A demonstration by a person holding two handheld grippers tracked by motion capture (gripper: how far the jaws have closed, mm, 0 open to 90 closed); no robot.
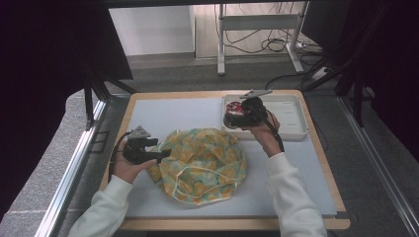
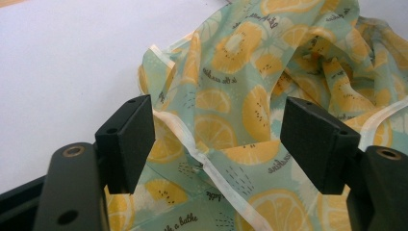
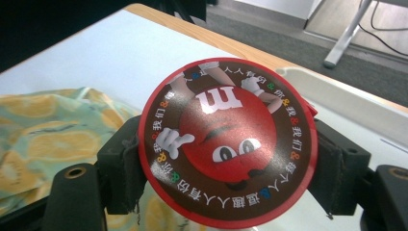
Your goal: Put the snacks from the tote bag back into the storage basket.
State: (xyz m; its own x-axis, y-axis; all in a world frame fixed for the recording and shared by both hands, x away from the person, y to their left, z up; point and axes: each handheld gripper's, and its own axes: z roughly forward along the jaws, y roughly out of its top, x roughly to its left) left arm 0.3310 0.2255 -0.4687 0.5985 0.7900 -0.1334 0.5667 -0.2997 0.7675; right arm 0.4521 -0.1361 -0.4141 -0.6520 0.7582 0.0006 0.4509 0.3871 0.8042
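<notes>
A crumpled cloth (image 1: 202, 163) printed with yellow lemon slices on pale green lies in the middle of the white mat. My left gripper (image 1: 163, 154) rests at the cloth's left edge. In the left gripper view the cloth (image 2: 250, 72) and its white hem run between the two jaws, and my left gripper (image 2: 216, 144) is open with its pads apart from the fabric. My right gripper (image 1: 232, 118) is held above the left end of the white tray (image 1: 291, 116), shut on a round red tin (image 1: 233, 114). The tin's lid (image 3: 226, 139) shows a red cartoon candy face, with my right gripper (image 3: 231, 163) pressing on both sides of it.
The white mat (image 1: 163, 111) covers a wooden table (image 1: 326, 163), and the tray stands at its back right corner. Beyond the table are grey floor, a desk frame (image 1: 259, 22) and cables. A metal rail (image 1: 69, 173) runs along the left side.
</notes>
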